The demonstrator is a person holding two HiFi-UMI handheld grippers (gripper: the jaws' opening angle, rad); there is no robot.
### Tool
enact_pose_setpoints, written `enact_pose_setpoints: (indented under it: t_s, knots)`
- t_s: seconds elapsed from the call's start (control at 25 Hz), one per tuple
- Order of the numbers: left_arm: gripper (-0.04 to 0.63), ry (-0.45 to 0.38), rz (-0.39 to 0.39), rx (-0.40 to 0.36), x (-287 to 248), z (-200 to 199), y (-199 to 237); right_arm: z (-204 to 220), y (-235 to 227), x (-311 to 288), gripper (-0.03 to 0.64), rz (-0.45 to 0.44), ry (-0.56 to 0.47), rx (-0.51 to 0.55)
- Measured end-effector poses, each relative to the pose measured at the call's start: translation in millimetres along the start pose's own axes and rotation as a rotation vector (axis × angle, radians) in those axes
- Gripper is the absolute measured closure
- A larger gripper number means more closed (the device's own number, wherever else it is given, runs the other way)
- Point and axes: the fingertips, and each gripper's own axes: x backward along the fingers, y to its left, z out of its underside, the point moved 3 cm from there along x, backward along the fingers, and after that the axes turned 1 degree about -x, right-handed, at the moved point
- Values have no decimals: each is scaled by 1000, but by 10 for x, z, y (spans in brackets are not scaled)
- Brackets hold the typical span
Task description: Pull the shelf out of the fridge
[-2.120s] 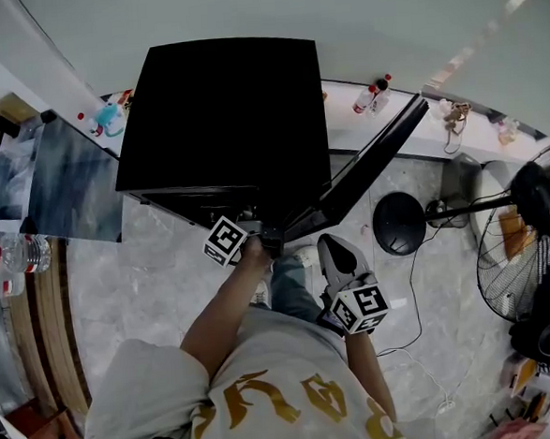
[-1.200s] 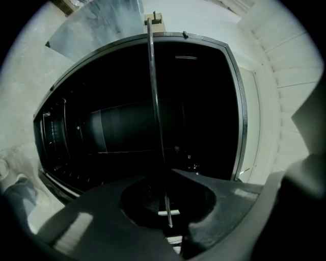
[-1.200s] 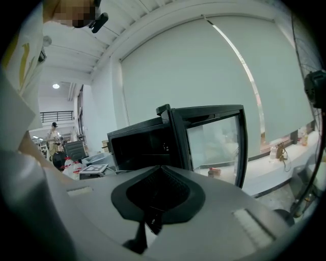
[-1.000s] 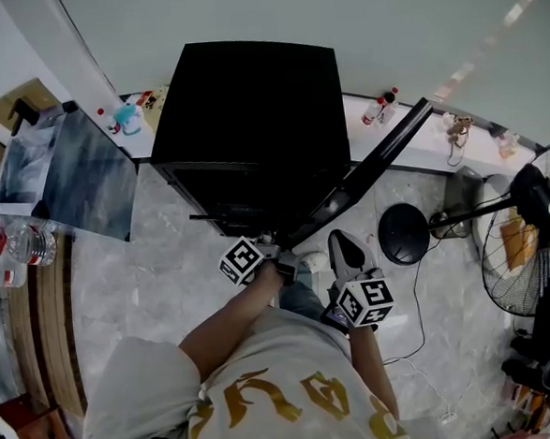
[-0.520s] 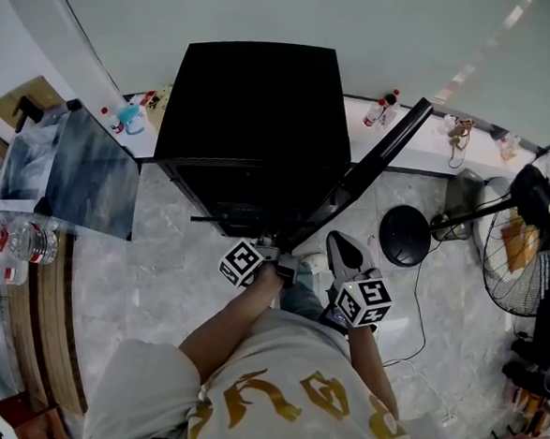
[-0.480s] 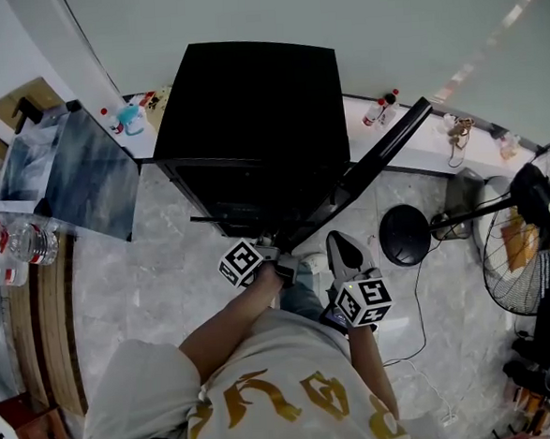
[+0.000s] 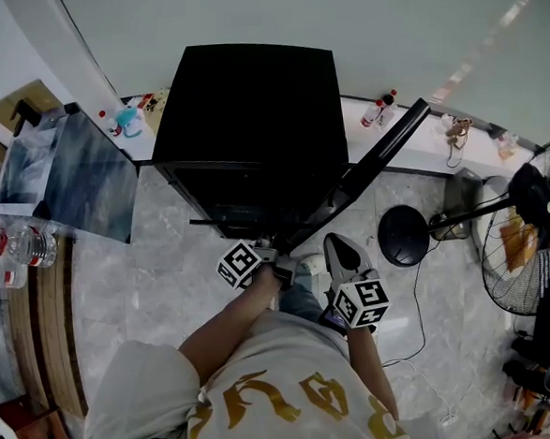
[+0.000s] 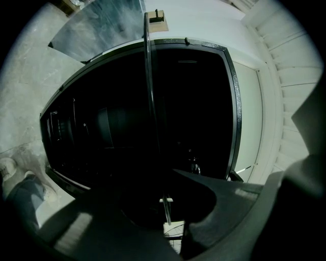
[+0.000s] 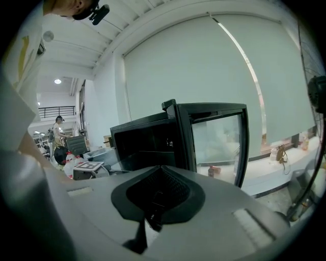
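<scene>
1. At 12 o'clock from the person in the head view: a black fridge [image 7: 248, 103] on a pale marble floor [image 7: 157, 278], with its glass door [image 7: 374, 160] swung open toward 2 o'clock.
2. Jutting from the fridge's dark front toward 6 o'clock: the shelf [image 7: 221, 221], visible only as a thin dark edge. Partly out; how far, not readable in the dark.
3. Left gripper [image 7: 273, 253] right at the shelf's 3 o'clock end, ahead of the person's forearm [image 7: 225, 311], with its marker cube [image 7: 241, 264] on the 9 o'clock side.
4. In the left gripper view: the shelf [image 8: 150, 102] seen edge-on, a thin rod running from 12 to 6 o'clock across the black interior and ending between the jaws of the left gripper [image 8: 170, 229]. Jaws closed down on that near edge, with no open gap beside it.
5. Right gripper [image 7: 341, 251] at 3 o'clock from the left one, near it but apart. Clear of both fridge and shelf, tips toward 12 o'clock.
6. In the right gripper view: jaws of the right gripper [image 9: 160, 178] pressed together, holding nothing. Beyond them at 12 o'clock, the fridge [image 9: 147, 140] and its glass door [image 9: 216, 145].
7. Well apart at 3 o'clock in the head view: a standing fan [image 7: 530, 234] and a round black base [image 7: 403, 235]. At 9 o'clock, a grey panel [image 7: 70, 181].
</scene>
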Motion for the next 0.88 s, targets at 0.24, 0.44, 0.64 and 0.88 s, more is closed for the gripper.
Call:
enact_pose_setpoints:
  t_s: [0.24,0.44,0.64,0.88]
  knots:
    - [574,4,-1,-1,1,-3,18,8,1,-3,595,4,2,6]
    - [574,6,-1,-1,-2,3,29,17,-6,-7,595,3,-1,4]
    - [574,8,-2,0,0,1,24,13,-8,-5,595,5,-1,1]
    - [572,10,-4,-1,-5,4,28,16,-9,-7,595,3,0,4]
